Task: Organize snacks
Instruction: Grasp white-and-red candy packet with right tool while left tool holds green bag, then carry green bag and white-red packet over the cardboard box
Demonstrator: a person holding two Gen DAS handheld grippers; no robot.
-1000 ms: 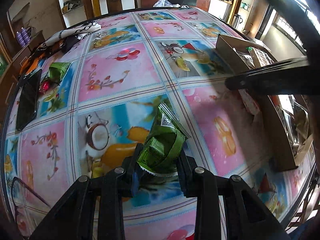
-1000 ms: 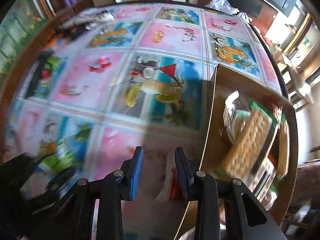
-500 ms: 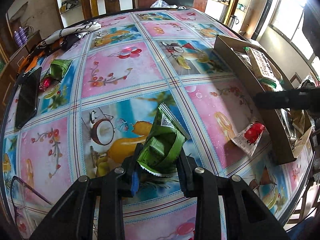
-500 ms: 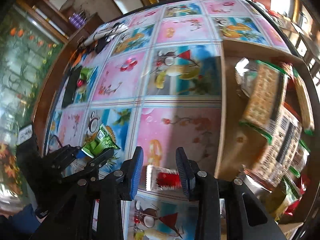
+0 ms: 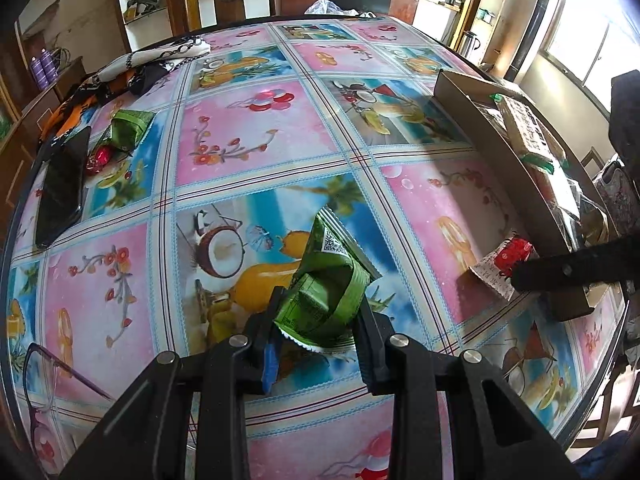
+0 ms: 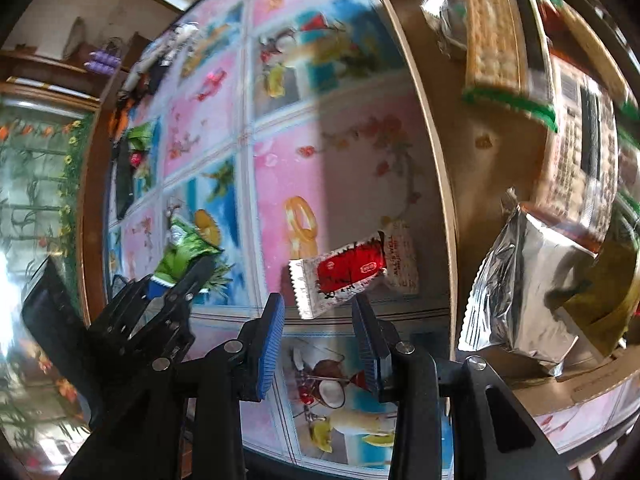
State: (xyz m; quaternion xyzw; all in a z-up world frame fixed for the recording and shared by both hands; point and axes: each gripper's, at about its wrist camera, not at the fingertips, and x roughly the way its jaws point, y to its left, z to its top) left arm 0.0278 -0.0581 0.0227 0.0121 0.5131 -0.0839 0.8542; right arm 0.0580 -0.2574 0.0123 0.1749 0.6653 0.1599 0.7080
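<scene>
In the left view, my left gripper (image 5: 316,328) is pinching the green packet (image 5: 326,284) at 6 o'clock, above the table (image 5: 248,140). In the right view, my right gripper (image 6: 318,320) is standing spread around the red packet (image 6: 344,276), which is lying beside the box (image 6: 440,168) at 3 o'clock.

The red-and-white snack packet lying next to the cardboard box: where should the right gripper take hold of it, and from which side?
Grip the red-and-white snack packet across its narrow width, near the serrated end closest to the right gripper, coming down from above. It lies flat on the table with its far end by the cardboard box wall, so that side is probably too cramped. The jaws stand open, empty.
</scene>
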